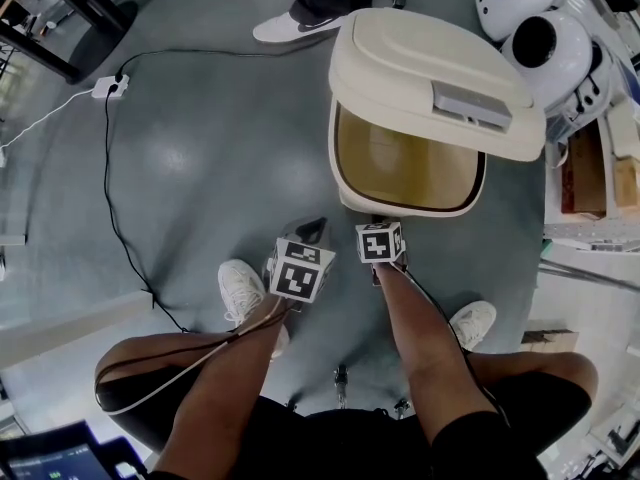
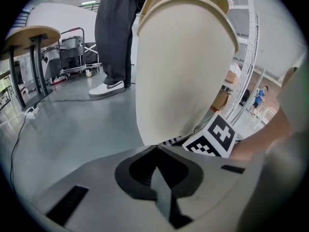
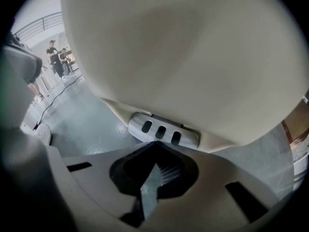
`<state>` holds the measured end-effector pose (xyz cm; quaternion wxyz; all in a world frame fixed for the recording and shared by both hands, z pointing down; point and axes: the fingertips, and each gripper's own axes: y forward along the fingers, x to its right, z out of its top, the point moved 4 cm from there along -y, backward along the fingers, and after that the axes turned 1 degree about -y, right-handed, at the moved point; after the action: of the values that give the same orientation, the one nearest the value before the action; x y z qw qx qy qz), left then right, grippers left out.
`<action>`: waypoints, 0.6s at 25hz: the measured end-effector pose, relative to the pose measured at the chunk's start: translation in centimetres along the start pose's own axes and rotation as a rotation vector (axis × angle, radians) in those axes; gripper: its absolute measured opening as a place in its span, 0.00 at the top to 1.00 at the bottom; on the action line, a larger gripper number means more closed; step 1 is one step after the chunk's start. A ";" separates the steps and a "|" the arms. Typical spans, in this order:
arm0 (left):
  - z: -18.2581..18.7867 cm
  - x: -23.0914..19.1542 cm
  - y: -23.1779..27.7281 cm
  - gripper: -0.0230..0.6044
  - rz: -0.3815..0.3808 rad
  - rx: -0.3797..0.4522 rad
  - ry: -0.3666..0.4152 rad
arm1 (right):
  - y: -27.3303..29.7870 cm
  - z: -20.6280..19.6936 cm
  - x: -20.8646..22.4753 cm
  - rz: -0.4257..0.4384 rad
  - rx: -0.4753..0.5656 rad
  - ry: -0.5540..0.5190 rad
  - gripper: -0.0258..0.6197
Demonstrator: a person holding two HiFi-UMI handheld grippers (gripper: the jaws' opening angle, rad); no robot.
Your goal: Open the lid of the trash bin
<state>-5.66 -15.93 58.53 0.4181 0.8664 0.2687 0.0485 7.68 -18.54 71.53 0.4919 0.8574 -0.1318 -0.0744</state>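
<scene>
Two hand-held grippers hang low over the grey floor (image 1: pixel 200 148), side by side, just ahead of the operator's knees. We read the left gripper (image 2: pixel 155 149) as closed: its jaws meet at the tip with nothing between them. It is near the operator's white sneaker (image 1: pixel 240 290), off the left front of the bin. The right gripper (image 3: pixel 155 144) is likewise closed and empty, its jaws brought together to a point. Directly ahead of that point lies the grey foot pedal with three slots (image 3: pixel 163 129), projecting from the foot of the bin; we cannot tell whether tip and pedal touch. In the left gripper view, the right gripper's marker cube (image 2: pixel 217 137) shows just beside the bin's lower wall.

The cream plastic trash bin (image 1: pixel 405 209) stands on the floor immediately beyond both grippers, with the right gripper at the centre of its front. Its cream lid with a grey rectangular plate (image 1: pixel 430 68) is raised and tilted back, exposing the tan interior (image 1: pixel 410 163).

Further out, a black cable (image 1: pixel 108 188) runs across the floor to a white power strip (image 1: pixel 110 88). A standing person's white shoe (image 1: pixel 285 28) is behind the bin, and two white rounded housings with black circular openings (image 1: pixel 525 18) lie to its far right.
</scene>
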 end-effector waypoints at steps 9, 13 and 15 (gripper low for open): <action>-0.2 -0.4 0.0 0.96 0.004 0.004 -0.001 | -0.2 0.3 -0.2 -0.003 0.018 -0.023 0.96; -0.2 -0.2 0.0 0.96 -0.002 0.007 0.004 | -0.4 0.3 -0.3 -0.004 0.029 -0.020 0.96; -0.3 -0.2 0.1 0.96 -0.002 -0.002 0.004 | -0.5 0.4 -0.3 -0.002 0.030 -0.019 0.96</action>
<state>-5.88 -15.84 58.79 0.4183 0.8657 0.2702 0.0503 7.40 -18.53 70.94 0.4777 0.8640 -0.1365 -0.0811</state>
